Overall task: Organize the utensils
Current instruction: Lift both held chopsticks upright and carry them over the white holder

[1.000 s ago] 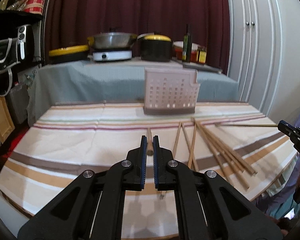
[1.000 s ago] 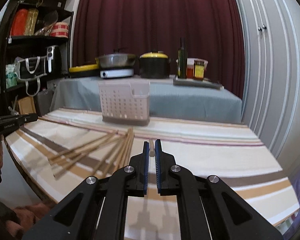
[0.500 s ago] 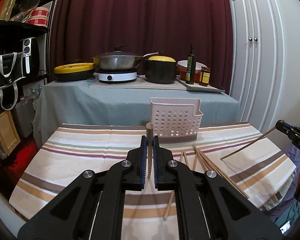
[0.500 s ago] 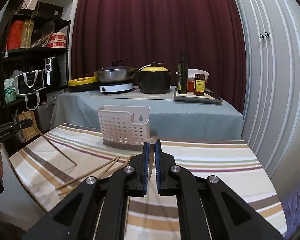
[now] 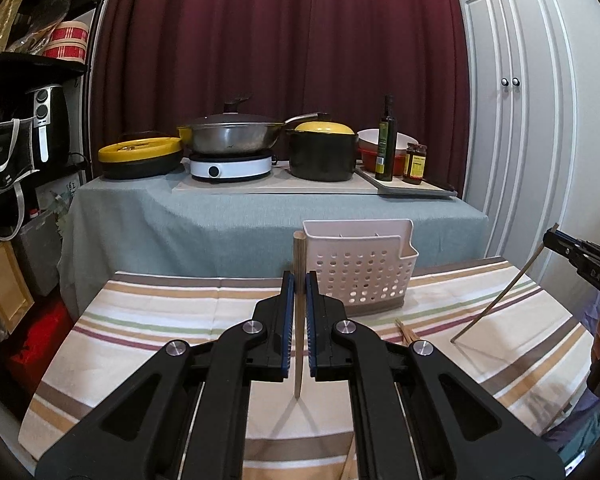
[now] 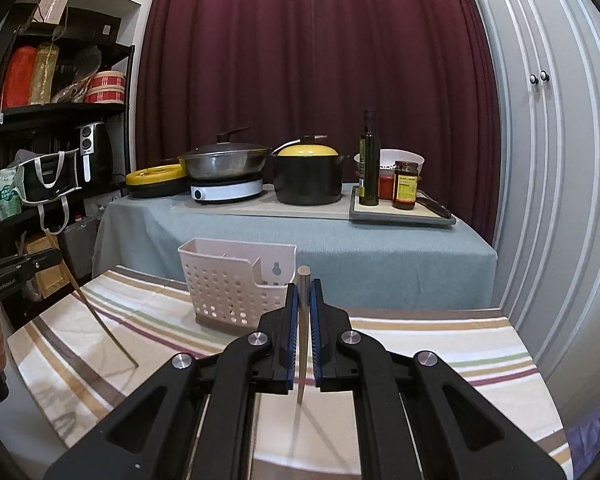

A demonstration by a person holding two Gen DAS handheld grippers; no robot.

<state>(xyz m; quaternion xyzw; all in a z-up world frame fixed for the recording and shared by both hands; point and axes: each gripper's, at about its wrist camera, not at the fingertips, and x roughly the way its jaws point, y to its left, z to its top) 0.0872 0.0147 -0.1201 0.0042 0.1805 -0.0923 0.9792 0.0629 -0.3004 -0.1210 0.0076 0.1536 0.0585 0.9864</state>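
So that they drop tip-first into the white basket (image 5: 360,276), we pinch one chopstick (image 5: 299,312) upright in our left gripper (image 5: 299,292) and another chopstick (image 6: 302,328) in our right gripper (image 6: 304,300).

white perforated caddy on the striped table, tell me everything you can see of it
The caddy is a pale, plastic-looking rectangular basket, its walls pierced by rows of round holes, with a darker band along the base. One wall rises higher and has a keyhole hanging slot. Dividers show inside at the rim; no utensils stick out above it. It stands upright on the striped tablecloth, near the far edge. Neither gripper touches it.
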